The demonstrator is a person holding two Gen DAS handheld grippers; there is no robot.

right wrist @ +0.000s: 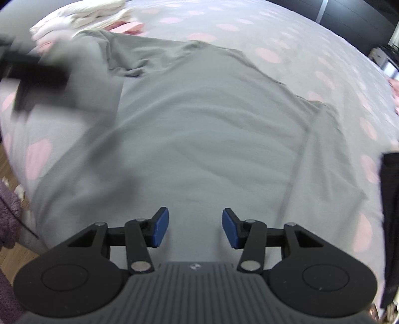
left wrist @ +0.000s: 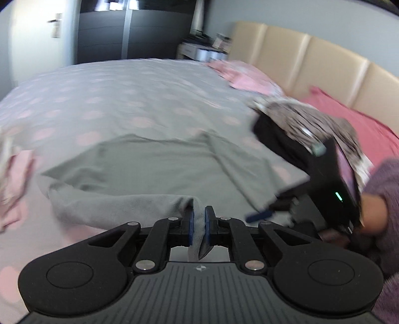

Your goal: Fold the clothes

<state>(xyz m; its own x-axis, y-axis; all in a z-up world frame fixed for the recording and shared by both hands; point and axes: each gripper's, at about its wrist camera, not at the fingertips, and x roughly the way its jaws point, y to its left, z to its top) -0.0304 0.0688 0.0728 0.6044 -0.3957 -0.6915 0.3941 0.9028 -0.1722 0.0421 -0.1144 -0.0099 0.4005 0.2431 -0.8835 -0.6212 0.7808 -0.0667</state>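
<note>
Left wrist view: the left gripper (left wrist: 198,221) has its blue pads clamped on a bunched fold of a soft grey knit top (left wrist: 139,172), whose body spreads flat ahead of the jaws over a grey duvet with pink dots (left wrist: 119,99). To the right, a hand (left wrist: 374,214) in a fuzzy mauve sleeve carries the other gripper, blurred. A padded beige headboard (left wrist: 311,59) and pink pillow (left wrist: 361,124) lie beyond.

Right wrist view: the right gripper (right wrist: 195,228) points steeply down, jaws about half open and empty, the grey top smooth just ahead of them. Cream and pink clothes (right wrist: 87,15) sit heaped far ahead to the left.
</note>
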